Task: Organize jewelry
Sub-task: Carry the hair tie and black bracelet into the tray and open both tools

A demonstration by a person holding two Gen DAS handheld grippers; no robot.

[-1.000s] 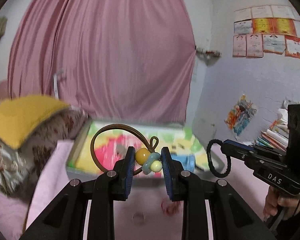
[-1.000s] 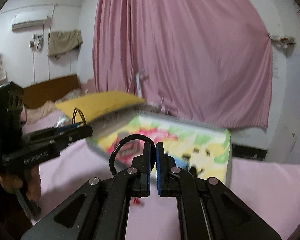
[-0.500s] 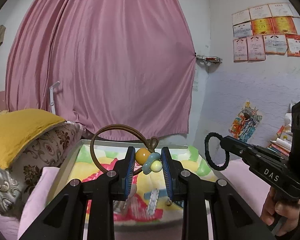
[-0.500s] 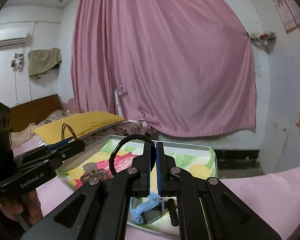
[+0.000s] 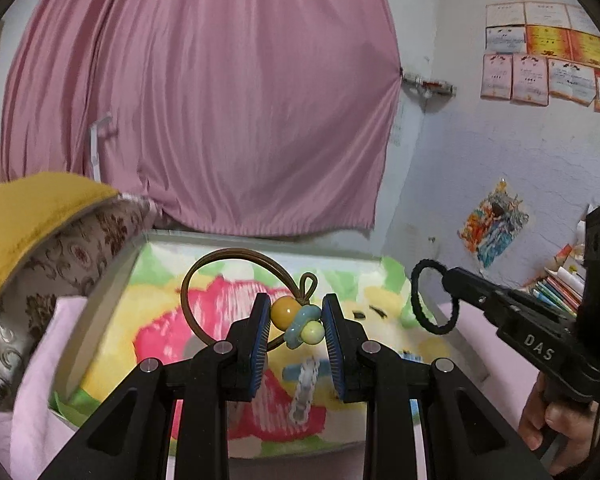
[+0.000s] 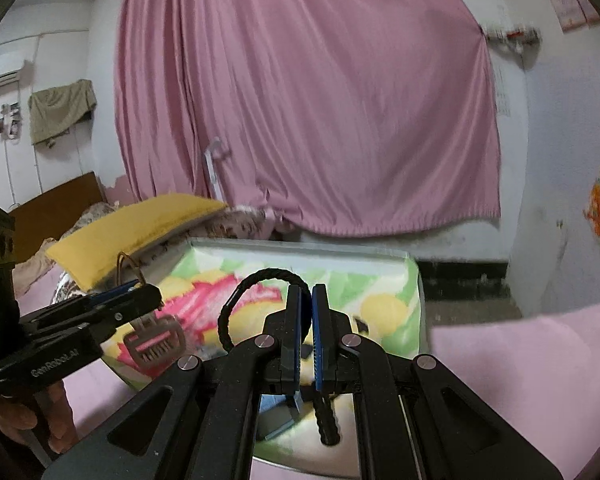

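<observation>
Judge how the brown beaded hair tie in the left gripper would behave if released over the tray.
The brown hair tie holds its arc above the left gripper, so it seems springy. Its round beads might roll slightly on the tray.

right gripper (image 6: pixel 306 308): black two-finger tool with blue pads, pinched nearly together on a black braided hair-tie loop (image 6: pixel 252 292) that arcs up and to the left of the fingers
left gripper (image 6: pixel 156 298): black tool entering from the left, holding a thin brown elastic hair tie (image 6: pixel 125 261)
tray (image 6: pixel 300 245): shallow, pale-rimmed, with a bright pink, yellow and green printed floor, beneath both grippers
in tray: brownish pink claw clip (image 6: pixel 154 342); blue clip (image 6: pixel 276 412); black ridged stick-shaped clip (image 6: pixel 326 420)
surface: pink bedsheet (image 6: pixel 512 360)
background: pink pleated curtain (image 6: pixel 300 100); mustard-yellow pillow (image 6: pixel 132 224)
</observation>
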